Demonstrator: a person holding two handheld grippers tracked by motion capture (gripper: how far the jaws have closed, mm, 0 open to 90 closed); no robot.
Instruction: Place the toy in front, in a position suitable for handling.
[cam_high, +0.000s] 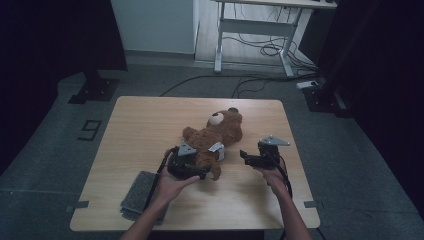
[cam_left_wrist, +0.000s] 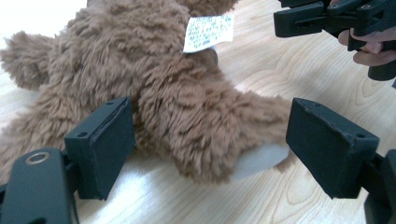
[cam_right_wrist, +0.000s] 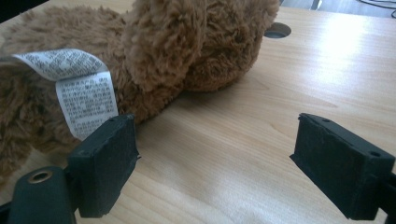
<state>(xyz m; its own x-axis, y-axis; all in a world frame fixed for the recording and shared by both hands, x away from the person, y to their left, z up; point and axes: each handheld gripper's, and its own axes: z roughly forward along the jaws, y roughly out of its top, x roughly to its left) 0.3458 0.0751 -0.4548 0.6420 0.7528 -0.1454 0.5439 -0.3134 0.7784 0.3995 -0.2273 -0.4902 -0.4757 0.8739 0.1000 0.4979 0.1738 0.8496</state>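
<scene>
A brown teddy bear lies on the wooden table, head toward the far right, with a white label at its side. My left gripper is at the bear's lower body. In the left gripper view its jaws stand wide on either side of a furry leg with a pale sole, and the right-hand pad is clear of the fur. My right gripper is held just right of the bear, pointing left at it. Its jaws are open over bare wood, with the label hanging by the left pad.
A grey folded cloth lies at the table's front left corner. A round hole is set in the tabletop beyond the bear. Behind the table, a white desk frame and cables stand on the floor, with dark stands at both sides.
</scene>
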